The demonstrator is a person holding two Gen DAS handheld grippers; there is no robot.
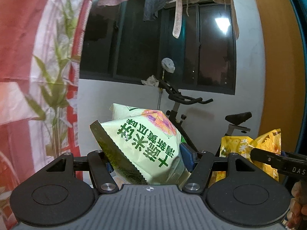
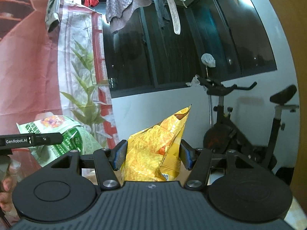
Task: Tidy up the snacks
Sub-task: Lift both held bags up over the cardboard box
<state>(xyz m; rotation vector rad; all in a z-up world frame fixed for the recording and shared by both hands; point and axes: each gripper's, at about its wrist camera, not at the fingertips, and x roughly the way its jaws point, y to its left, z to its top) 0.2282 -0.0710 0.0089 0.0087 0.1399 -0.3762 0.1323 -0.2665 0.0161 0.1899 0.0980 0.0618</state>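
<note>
My left gripper (image 1: 148, 159) is shut on a light green snack bag (image 1: 145, 149) with green Chinese lettering, held up in the air with its serrated edge toward the left. My right gripper (image 2: 152, 156) is shut on a yellow snack bag (image 2: 155, 149) printed with crackers, also held up. In the left wrist view the yellow bag (image 1: 249, 145) and the right gripper's finger show at the right. In the right wrist view the green bag (image 2: 63, 134) and the left gripper's finger show at the left.
A black exercise bike (image 2: 239, 134) stands against the white wall under a dark window (image 1: 153, 48). A red and white curtain with bamboo print (image 1: 48, 76) hangs at the left. Laundry (image 2: 124, 5) hangs overhead. A yellow-brown panel (image 1: 278, 57) rises at the right.
</note>
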